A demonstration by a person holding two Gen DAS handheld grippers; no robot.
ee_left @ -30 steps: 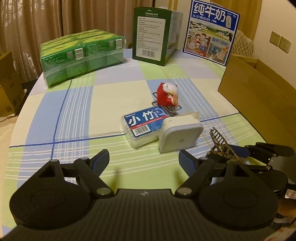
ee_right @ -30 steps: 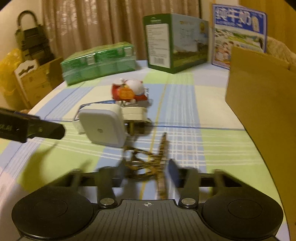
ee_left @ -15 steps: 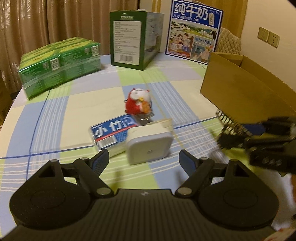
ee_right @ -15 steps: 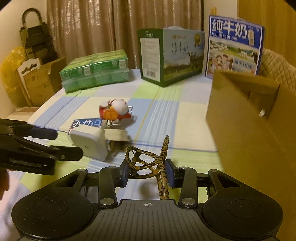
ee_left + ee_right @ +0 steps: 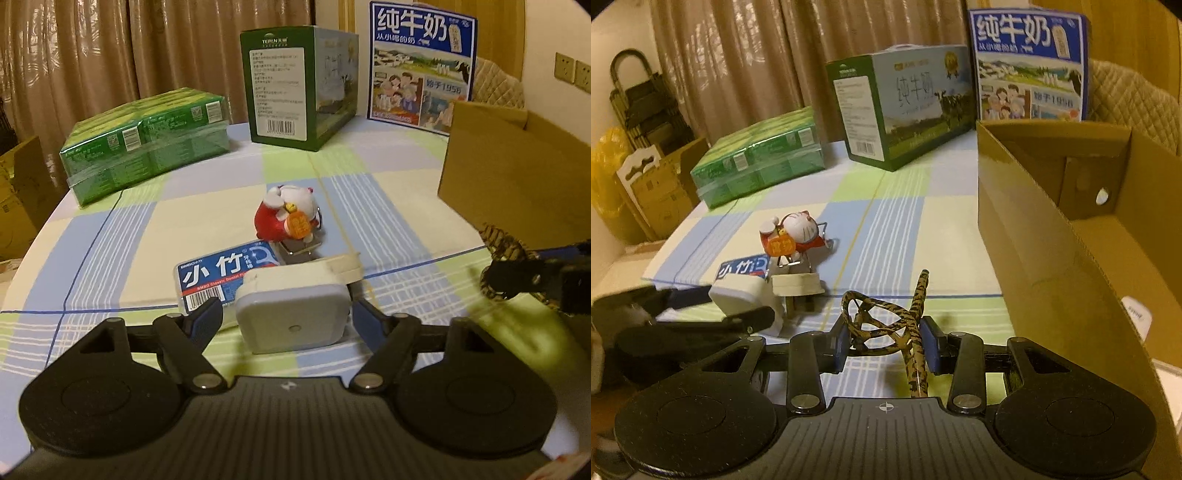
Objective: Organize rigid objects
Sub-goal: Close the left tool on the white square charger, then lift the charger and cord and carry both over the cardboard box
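Observation:
My right gripper (image 5: 886,341) is shut on a leopard-print hair clip (image 5: 886,321) and holds it above the table beside the open cardboard box (image 5: 1071,229); the clip also shows in the left wrist view (image 5: 504,251). My left gripper (image 5: 286,317) is open with its fingers on either side of a white square charger (image 5: 291,317), also seen from the right wrist (image 5: 738,295). Behind the charger lie a blue floss box (image 5: 218,273), a white plug adapter (image 5: 341,264) and a red and white cat toy (image 5: 290,218).
A green shrink-wrapped pack (image 5: 144,140), a green milk carton (image 5: 295,81) and a blue milk box (image 5: 421,66) stand at the back of the checked tablecloth (image 5: 110,251). Cardboard boxes and a yellow bag (image 5: 605,177) sit off the table's left.
My left gripper has moved forward, so the white charger now lies between its fingers. My right gripper has lifted the hair clip and carried it right, toward the cardboard box.

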